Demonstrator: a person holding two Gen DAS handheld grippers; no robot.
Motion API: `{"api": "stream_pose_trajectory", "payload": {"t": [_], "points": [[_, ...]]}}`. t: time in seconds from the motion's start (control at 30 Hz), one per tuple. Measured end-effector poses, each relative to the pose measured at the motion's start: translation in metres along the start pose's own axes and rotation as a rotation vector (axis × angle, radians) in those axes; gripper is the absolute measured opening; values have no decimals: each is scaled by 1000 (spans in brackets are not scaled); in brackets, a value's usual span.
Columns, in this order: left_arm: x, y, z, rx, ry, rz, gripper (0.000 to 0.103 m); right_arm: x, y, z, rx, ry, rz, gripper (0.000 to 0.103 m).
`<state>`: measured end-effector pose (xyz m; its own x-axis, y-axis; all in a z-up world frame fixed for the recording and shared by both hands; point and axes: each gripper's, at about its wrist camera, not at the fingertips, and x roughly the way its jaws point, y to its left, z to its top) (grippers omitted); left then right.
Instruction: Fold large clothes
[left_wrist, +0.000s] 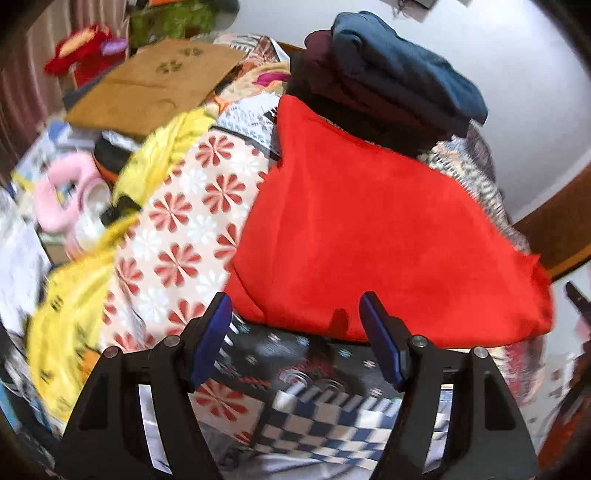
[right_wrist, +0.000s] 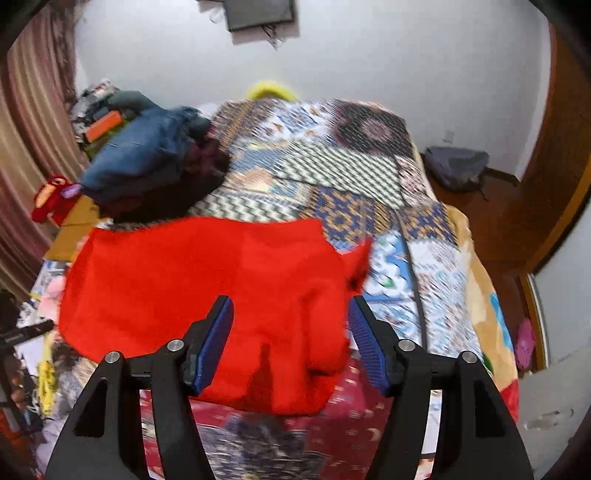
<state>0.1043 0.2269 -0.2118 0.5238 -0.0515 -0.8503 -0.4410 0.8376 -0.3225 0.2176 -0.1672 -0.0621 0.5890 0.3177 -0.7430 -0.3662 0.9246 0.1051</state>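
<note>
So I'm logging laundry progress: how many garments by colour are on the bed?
Red: 1, the red garment
Blue: 1, the blue folded garment
Dark maroon: 1, the maroon garment, under the blue one
Total: 3

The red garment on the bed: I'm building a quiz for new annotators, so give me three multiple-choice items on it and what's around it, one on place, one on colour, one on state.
1. Where does the pile of dark folded clothes lie relative to the red garment?
A. At its far left edge
B. Under it
C. On the floor

2. What colour is the top piece of that pile?
A. Yellow
B. Blue
C. White

3. How do the left gripper and right gripper stand?
A. Both shut on the garment
B. One open, one shut
C. Both open, gripping nothing

Answers:
1 A: in the right wrist view the pile lies at the garment's far left edge.
2 B: a blue piece lies on top of darker ones.
3 C: each wrist view shows a wide gap between the blue pads, with no cloth pinched.
</note>
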Motion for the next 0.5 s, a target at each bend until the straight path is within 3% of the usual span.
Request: {"api": "stream_pose_trajectory", "payload": {"t": [0.13,0.3,0.5], "points": [[5,-3,-9,-83,71,-160,71,3,28,5,-41,-12,64,67],[31,-10,-19,-162,189,-325,71,32,60,-1,-76,47,135,71],[51,-6,-10,-251,175,-357,71,72,80,-17,-84,163,168,71]]}}
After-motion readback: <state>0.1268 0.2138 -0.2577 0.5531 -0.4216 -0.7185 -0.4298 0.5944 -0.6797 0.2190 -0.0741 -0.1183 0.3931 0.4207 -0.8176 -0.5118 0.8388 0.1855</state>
